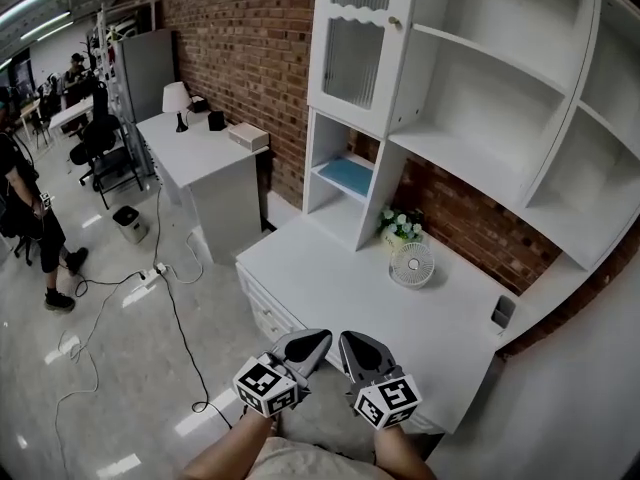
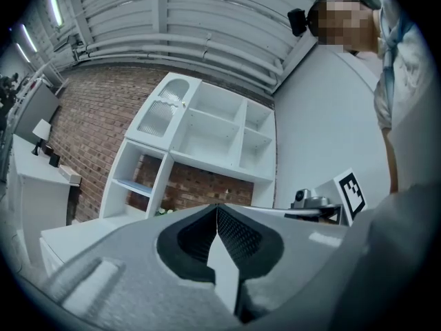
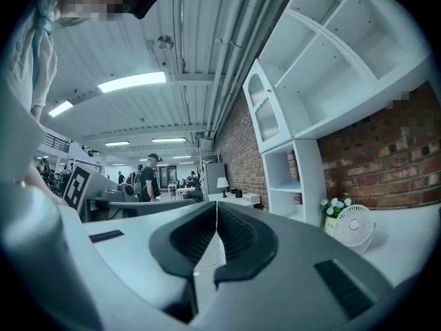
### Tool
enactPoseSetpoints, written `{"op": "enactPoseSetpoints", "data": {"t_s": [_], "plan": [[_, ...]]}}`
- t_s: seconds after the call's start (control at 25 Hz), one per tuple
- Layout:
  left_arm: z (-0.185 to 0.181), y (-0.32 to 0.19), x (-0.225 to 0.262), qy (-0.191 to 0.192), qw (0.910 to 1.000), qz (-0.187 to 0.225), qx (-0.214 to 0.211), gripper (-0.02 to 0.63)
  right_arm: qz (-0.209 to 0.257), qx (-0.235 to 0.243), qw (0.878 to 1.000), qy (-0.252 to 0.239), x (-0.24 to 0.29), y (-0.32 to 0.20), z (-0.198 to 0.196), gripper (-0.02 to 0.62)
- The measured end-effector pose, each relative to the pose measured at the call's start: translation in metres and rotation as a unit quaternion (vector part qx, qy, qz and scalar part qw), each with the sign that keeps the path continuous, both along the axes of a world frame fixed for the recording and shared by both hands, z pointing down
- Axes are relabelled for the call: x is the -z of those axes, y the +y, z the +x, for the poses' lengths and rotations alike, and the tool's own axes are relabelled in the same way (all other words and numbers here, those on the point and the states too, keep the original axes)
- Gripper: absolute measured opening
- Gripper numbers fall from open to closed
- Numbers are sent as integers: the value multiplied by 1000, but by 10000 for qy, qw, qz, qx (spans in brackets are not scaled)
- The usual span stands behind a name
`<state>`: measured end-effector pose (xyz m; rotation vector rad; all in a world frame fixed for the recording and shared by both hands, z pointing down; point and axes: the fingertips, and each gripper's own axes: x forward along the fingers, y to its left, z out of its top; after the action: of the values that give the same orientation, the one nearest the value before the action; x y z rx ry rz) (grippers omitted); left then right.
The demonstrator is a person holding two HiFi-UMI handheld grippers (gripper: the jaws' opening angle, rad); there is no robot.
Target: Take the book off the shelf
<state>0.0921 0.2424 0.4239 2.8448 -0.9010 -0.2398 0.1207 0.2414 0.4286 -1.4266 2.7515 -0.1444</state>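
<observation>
Two grippers, the left gripper (image 1: pixel 320 336) and the right gripper (image 1: pixel 348 338), hung side by side above the desk's (image 1: pixel 330 283) near edge, each with its jaws pressed together on nothing. Beyond them stood a fan (image 1: pixel 411 265) and flowers (image 1: pixel 400 224). Farther back, the blue book (image 1: pixel 347 175) lay flat on the low shelf (image 1: pixel 335 190) under the glass-door cabinet (image 1: pixel 357 38).

2 grippers (image 1: pixel 322 337) (image 1: pixel 347 339), 1 fan (image 1: pixel 411 265), perhaps 1 book (image 1: pixel 347 175).
</observation>
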Motion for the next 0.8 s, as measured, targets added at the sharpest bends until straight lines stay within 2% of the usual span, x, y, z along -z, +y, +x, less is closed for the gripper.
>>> {"op": "enactPoseSetpoints", "data": {"t_s": [0.44,0.8], "plan": [[-58,-74,-1,140,9997,-119,136,9,-24,78,9999,84,2,-77,-55,15],[-113,-140,0,221,9997,-124,-19,9,-28,-309,9994,161,5,-143,-93,17]]}}
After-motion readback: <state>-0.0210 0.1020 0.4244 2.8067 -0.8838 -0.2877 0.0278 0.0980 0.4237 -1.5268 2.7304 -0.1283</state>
